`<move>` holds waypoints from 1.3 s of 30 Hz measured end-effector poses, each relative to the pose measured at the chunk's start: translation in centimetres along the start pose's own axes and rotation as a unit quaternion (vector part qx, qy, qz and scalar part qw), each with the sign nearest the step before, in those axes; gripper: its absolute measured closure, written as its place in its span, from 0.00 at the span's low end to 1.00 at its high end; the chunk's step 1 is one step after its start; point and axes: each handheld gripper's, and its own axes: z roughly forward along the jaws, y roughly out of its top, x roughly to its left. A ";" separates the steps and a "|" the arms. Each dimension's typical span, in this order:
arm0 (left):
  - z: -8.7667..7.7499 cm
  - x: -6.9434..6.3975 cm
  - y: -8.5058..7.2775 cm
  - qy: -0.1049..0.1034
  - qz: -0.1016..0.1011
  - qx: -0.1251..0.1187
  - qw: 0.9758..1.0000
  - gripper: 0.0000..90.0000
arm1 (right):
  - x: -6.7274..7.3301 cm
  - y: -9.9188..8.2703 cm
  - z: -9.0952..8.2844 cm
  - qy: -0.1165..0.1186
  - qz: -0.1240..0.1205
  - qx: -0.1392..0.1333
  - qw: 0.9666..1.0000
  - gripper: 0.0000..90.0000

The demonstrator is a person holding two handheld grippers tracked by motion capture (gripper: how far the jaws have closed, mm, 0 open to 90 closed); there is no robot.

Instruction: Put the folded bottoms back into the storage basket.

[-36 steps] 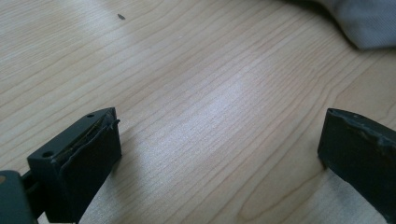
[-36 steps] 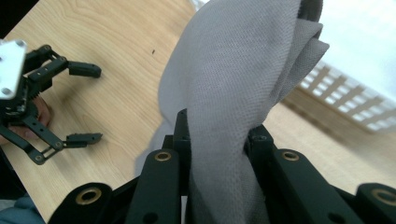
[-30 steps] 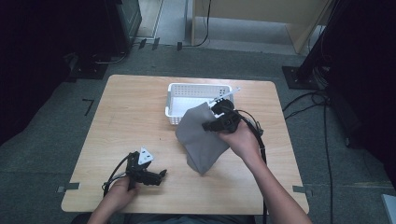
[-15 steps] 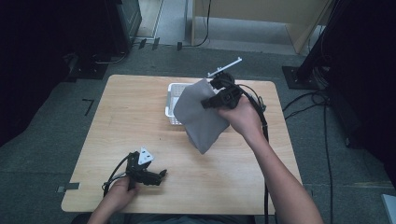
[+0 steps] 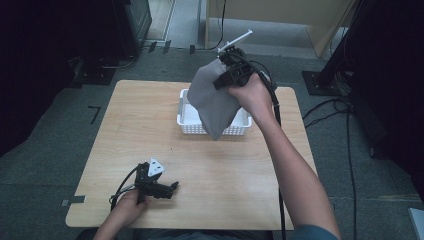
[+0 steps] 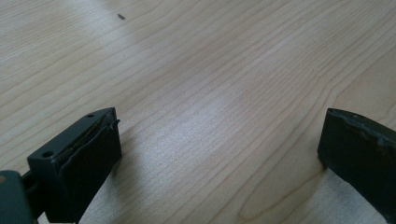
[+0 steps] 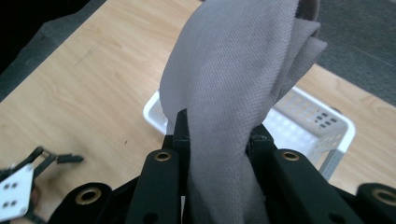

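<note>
Grey cloth (image 5: 216,102) — unlabelled — in right tongs (image 5: 231,74)

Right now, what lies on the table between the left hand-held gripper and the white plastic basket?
Bare wood, seen in the high view: nothing lies between the left hand-held gripper and the white plastic basket.

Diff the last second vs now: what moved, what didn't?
The right gripper, shut on the grey cloth, lifted it off the table and carried it up and away until it hangs over the white basket. Grip unchanged. The left gripper stayed open on the table near the front edge; basket unmoved.
</note>
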 end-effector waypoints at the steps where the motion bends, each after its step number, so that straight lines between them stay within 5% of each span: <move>1: 0.0 0.0 0.0 0.000 0.000 0.000 1.000 0.00 | -0.2 0.5 0.2 -0.002 0.004 0.001 1.000 0.81; 14: 0.0 0.0 0.0 -0.001 -0.001 -0.001 1.000 0.00 | -1.2 4.8 1.9 -0.044 0.042 0.012 0.998 0.81; 24: 0.0 0.0 0.0 0.000 0.000 -0.001 1.000 0.00 | -1.9 5.4 4.5 -0.061 0.078 0.010 0.995 0.81; 39: 0.0 0.0 0.0 0.000 0.000 0.000 1.000 0.00 | -0.7 4.9 9.8 -0.037 0.105 0.004 0.994 0.81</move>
